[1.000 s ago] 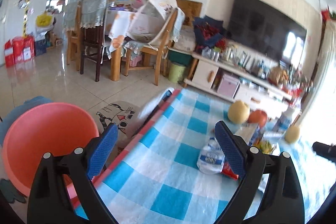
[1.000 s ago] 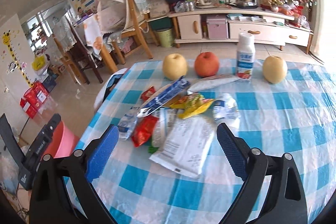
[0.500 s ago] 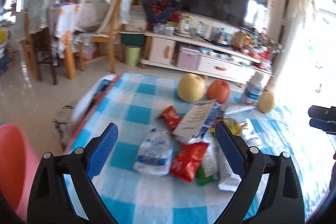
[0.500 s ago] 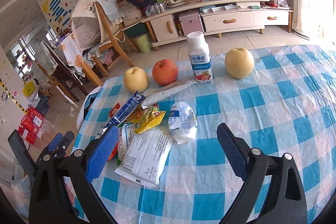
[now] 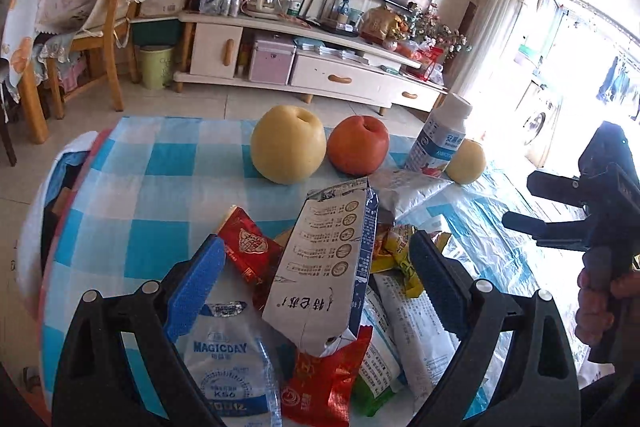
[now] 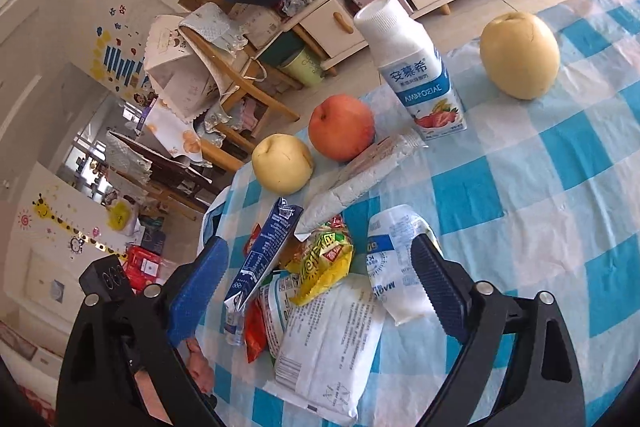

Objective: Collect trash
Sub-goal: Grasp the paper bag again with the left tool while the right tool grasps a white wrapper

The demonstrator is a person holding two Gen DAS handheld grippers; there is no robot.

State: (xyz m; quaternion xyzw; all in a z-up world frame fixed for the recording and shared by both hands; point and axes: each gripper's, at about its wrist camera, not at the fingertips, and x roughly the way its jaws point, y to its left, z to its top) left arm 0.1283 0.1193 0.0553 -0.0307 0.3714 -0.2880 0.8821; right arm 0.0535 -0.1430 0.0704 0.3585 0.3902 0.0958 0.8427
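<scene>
A heap of trash wrappers lies on the blue-checked tablecloth (image 5: 152,183). In the left wrist view my left gripper (image 5: 316,287) is open just above the heap, its jaws either side of a blue-and-white carton (image 5: 328,267), with red wrappers (image 5: 248,251) and a clear MAGICDAY bag (image 5: 228,359) beneath. In the right wrist view my right gripper (image 6: 320,287) is open over the heap: the carton (image 6: 264,251), a yellow wrapper (image 6: 324,263), a big white packet (image 6: 332,343) and a crumpled white bag (image 6: 396,263). The right gripper (image 5: 576,203) also shows at the left view's right edge.
Two yellow pears (image 6: 520,55) (image 6: 282,163), a red apple (image 6: 342,127) and a white yogurt bottle (image 6: 416,67) stand on the table's far side. A long white packet (image 6: 360,175) lies by them. Beyond the table are a TV cabinet (image 5: 320,67) and wooden chairs (image 5: 100,27).
My left gripper swung right from the pink bin and floor and moved in over the trash heap. My right gripper dropped closer to the heap and tilted. Both stayed open.
</scene>
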